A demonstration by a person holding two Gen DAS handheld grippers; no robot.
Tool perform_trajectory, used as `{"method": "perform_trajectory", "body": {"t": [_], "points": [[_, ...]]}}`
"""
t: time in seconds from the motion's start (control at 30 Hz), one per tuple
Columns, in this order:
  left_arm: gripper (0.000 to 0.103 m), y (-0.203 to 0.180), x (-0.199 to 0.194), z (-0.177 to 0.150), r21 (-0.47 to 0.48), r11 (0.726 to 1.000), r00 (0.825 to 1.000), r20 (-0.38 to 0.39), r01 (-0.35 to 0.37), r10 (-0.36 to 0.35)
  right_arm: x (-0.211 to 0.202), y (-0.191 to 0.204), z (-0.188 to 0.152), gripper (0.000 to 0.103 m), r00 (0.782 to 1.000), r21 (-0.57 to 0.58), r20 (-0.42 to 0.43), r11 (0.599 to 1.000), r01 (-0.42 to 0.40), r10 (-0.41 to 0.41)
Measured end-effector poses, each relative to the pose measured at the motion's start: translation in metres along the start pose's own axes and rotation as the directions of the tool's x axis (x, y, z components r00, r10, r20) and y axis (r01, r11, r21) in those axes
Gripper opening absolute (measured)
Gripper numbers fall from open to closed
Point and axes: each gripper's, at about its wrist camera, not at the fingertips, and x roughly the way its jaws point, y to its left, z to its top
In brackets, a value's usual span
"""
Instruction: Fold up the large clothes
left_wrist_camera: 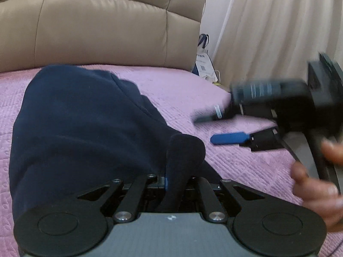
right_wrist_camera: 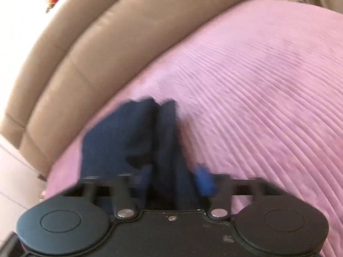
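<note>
A navy blue garment (left_wrist_camera: 85, 117) lies bunched on the pink quilted bedspread (left_wrist_camera: 182, 85). My left gripper (left_wrist_camera: 175, 171) is shut on a fold of the navy garment, which drapes over its fingers. My right gripper (left_wrist_camera: 214, 128) shows blurred at the right of the left wrist view, open, with one blue fingertip (left_wrist_camera: 229, 138) and empty there. In the right wrist view, navy cloth (right_wrist_camera: 133, 139) lies between the right gripper's spread fingers (right_wrist_camera: 203, 180); the view is blurred.
A beige padded leather headboard (left_wrist_camera: 96, 27) stands behind the bed. A white paper bag (left_wrist_camera: 203, 62) with blue handles sits by the cream curtain (left_wrist_camera: 268, 32) at the back right. A hand (left_wrist_camera: 317, 184) holds the right gripper.
</note>
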Motion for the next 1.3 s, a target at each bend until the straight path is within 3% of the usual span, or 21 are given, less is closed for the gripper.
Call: {"method": "perform_trajectory", "body": {"t": [0.1, 0.2, 0.27, 0.3, 0.33, 0.37, 0.4, 0.5, 0.57, 0.63, 0.73, 0.8, 0.87, 0.93, 1.0, 1.07, 1.13, 1.23, 1.3], "points": [[0.006, -0.006, -0.010, -0.008, 0.035, 0.999, 1.000, 0.006, 0.000, -0.001, 0.033, 0.013, 0.026, 0.083, 0.996, -0.034, -0.071, 0.998, -0.056, 0.053], [0.006, -0.007, -0.013, -0.010, 0.054, 0.998, 1.000, 0.008, -0.009, 0.008, 0.074, 0.022, 0.037, 0.085, 0.989, -0.041, -0.141, 0.998, -0.046, 0.039], [0.006, -0.008, -0.020, -0.008, 0.061, 0.998, 1.000, 0.015, -0.011, 0.011, 0.101, 0.022, 0.042, 0.084, 0.971, 0.001, -0.218, 0.995, -0.098, 0.096], [0.006, -0.009, -0.022, -0.008, 0.067, 0.998, 1.000, 0.017, -0.010, 0.009, 0.111, 0.026, 0.041, 0.080, 0.959, 0.010, -0.253, 0.992, -0.129, 0.127], [0.006, -0.010, -0.023, -0.007, 0.072, 0.997, 1.000, 0.019, -0.011, 0.010, 0.114, 0.030, 0.041, 0.072, 0.961, -0.013, -0.247, 0.991, -0.131, 0.124], [0.006, -0.014, -0.015, 0.001, 0.077, 0.997, 1.000, 0.022, -0.012, 0.011, 0.112, 0.037, 0.042, 0.047, 0.965, -0.054, -0.232, 0.989, -0.136, 0.120], [0.006, -0.016, -0.012, 0.003, 0.087, 0.996, 1.000, 0.028, -0.011, 0.009, 0.106, 0.045, 0.045, 0.034, 0.971, -0.092, -0.210, 0.986, -0.139, 0.117], [0.006, -0.020, -0.006, 0.019, 0.112, 0.994, 0.998, 0.064, -0.015, 0.008, 0.085, 0.068, 0.053, 0.025, 0.990, -0.212, -0.091, 0.969, -0.125, 0.108], [0.006, -0.022, 0.000, 0.028, 0.115, 0.993, 0.997, 0.082, -0.015, 0.006, 0.081, 0.076, 0.056, 0.024, 0.997, -0.274, -0.031, 0.959, -0.071, 0.065], [0.007, -0.021, 0.012, 0.031, 0.106, 0.994, 0.998, 0.055, -0.005, -0.001, 0.097, 0.072, 0.055, 0.024, 0.999, -0.291, -0.035, 0.957, -0.008, -0.002], [0.007, -0.018, 0.031, 0.015, 0.115, 0.993, 0.998, -0.059, 0.039, -0.033, 0.125, 0.051, 0.037, 0.026, 0.988, -0.281, -0.098, 0.956, 0.088, -0.119], [0.011, -0.025, 0.027, 0.002, 0.193, 0.980, 0.996, -0.083, 0.051, -0.035, 0.127, 0.040, 0.025, 0.048, 0.987, -0.259, -0.086, 0.959, 0.111, -0.137], [0.015, -0.033, 0.014, -0.009, 0.281, 0.957, 0.993, -0.109, 0.067, -0.038, 0.122, 0.033, 0.027, 0.062, 0.987, -0.205, -0.087, 0.972, 0.115, -0.136], [0.017, -0.034, -0.003, -0.019, 0.331, 0.937, 0.987, -0.148, 0.114, -0.068, 0.112, 0.030, 0.033, 0.066, 0.989, -0.157, -0.084, 0.982, 0.104, -0.118], [0.017, -0.027, -0.027, -0.022, 0.291, 0.938, 0.973, -0.183, 0.191, -0.141, 0.089, 0.035, 0.040, 0.068, 0.989, -0.170, -0.056, 0.977, 0.128, -0.139], [0.017, -0.015, -0.053, -0.021, 0.212, 0.951, 0.968, -0.165, 0.224, -0.191, 0.066, 0.050, 0.036, 0.073, 0.983, -0.250, -0.018, 0.953, 0.171, -0.181], [0.017, 0.007, -0.081, -0.008, 0.112, 0.974, 0.978, -0.087, 0.198, -0.189, 0.039, 0.070, 0.028, 0.074, 0.985, -0.336, 0.022, 0.927, 0.166, -0.168], [0.016, 0.041, -0.108, 0.016, -0.037, 0.987, 0.986, 0.069, 0.154, -0.151, 0.015, 0.100, 0.000, 0.075, 0.990, -0.454, 0.041, 0.880, 0.141, -0.137], [0.016, 0.058, -0.105, 0.027, -0.094, 0.990, 0.989, 0.115, 0.106, -0.095, 0.012, 0.116, -0.022, 0.071, 0.988, -0.506, 0.050, 0.849, 0.153, -0.148]]}}
